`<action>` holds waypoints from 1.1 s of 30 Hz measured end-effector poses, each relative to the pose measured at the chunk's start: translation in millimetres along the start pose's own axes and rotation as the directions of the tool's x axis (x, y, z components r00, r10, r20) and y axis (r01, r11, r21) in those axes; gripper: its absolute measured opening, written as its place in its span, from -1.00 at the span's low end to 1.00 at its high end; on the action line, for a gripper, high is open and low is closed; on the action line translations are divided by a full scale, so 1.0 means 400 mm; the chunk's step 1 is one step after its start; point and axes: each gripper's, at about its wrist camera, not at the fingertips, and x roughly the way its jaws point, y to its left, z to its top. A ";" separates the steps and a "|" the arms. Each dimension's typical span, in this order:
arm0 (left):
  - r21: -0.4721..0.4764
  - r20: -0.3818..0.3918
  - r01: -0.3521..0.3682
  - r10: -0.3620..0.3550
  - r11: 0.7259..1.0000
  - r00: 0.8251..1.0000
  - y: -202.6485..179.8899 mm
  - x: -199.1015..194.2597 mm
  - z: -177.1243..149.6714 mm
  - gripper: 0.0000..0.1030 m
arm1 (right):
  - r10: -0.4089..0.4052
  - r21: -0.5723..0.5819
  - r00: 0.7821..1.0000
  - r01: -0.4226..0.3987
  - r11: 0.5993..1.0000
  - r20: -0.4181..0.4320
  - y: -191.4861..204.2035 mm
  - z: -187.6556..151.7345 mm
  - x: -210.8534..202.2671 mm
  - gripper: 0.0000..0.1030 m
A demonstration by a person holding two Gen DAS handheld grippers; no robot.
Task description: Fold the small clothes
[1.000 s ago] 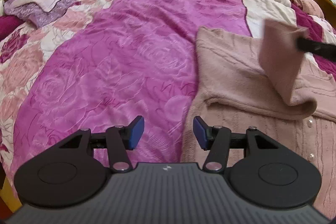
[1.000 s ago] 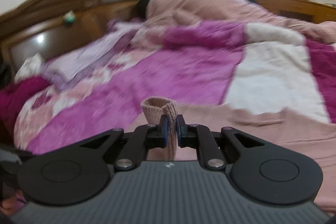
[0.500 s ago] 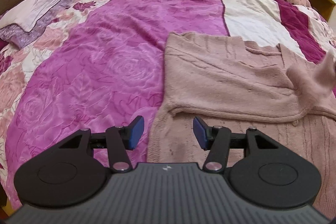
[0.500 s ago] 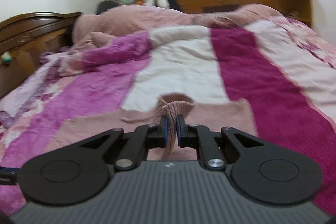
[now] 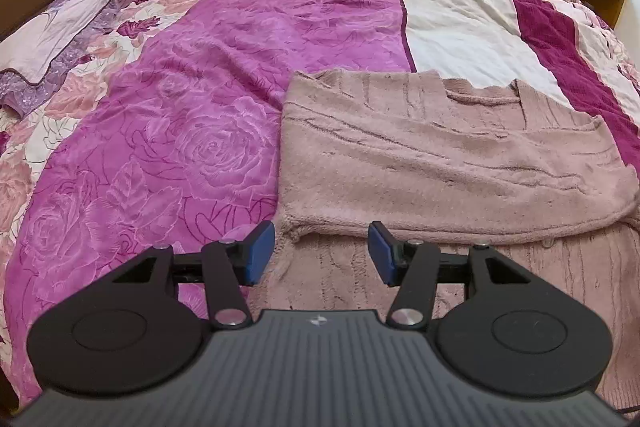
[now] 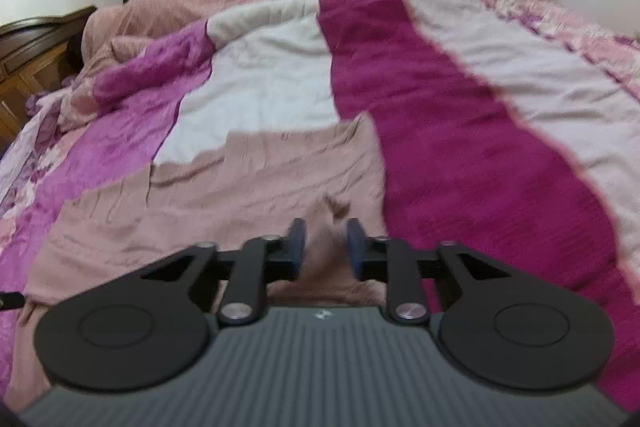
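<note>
Dropped since before: sleeve [image 5: 460,163] across cardigan [image 6: 224,195], right tool [image 6: 322,245] opening empty, left tool [image 5: 320,253] open; soft, light knit, best pinched at hem.

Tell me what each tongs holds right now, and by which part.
Nothing is held. The left tongs stand open over the sweater, empty. The right tongs are opening, their pads clear of the knit that lies between them.

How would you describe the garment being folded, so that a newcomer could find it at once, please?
Start at the big bed with the pink quilt. Toward its near edge lies a dusty-pink knitted sweater, partly folded over itself. It is the only plain, ribbed knit there; the bedding around it is glossy rose-patterned, cream or magenta.
</note>
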 end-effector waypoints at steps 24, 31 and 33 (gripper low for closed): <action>0.011 0.036 0.034 -0.035 0.999 0.999 -0.037 0.030 0.043 0.16 | 0.021 -0.147 0.991 -0.040 0.988 -0.129 0.026 -0.004 0.137 -0.26; 0.016 0.039 0.044 -0.044 0.999 0.998 -0.052 0.048 0.042 0.16 | 0.022 -0.228 0.994 -0.047 0.973 -0.108 0.057 0.004 0.119 -0.79; 0.015 0.047 0.043 -0.043 0.999 0.998 -0.052 0.052 0.045 0.16 | 0.028 -0.236 0.995 -0.050 0.971 -0.095 0.076 0.020 0.107 -0.80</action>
